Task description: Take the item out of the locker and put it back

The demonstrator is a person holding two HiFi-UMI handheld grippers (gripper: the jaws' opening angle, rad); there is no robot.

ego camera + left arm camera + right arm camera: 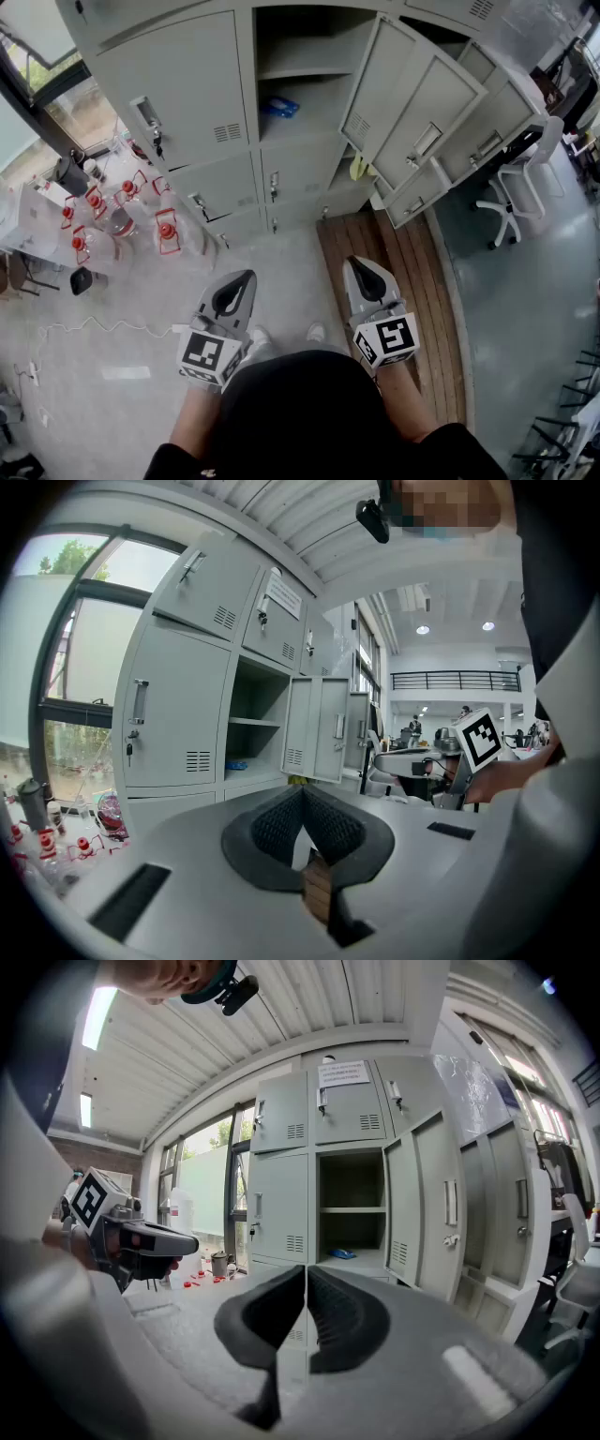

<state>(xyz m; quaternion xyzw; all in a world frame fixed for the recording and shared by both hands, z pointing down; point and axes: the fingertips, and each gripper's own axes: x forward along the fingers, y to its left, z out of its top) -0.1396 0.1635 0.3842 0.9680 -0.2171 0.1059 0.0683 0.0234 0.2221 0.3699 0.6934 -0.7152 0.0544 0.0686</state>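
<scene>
A grey bank of lockers [216,84] stands ahead, and one middle compartment [300,66] has its door [394,94] swung out to the right. On its lower shelf lies a small blue item [280,107], which also shows as the blue item [342,1253] in the right gripper view and the blue item [237,764] in the left gripper view. My left gripper [246,276] and right gripper [355,262] are held low in front of my body, well short of the lockers. Both are shut with nothing between the jaws: left gripper [302,791], right gripper [307,1269].
Several clear bottles with red caps [117,214] stand on the floor at the left, by a window. A wooden platform [403,281] lies on the floor at the right. A white office chair [511,202] stands beyond the open doors. A cable [94,325] trails over the floor at the left.
</scene>
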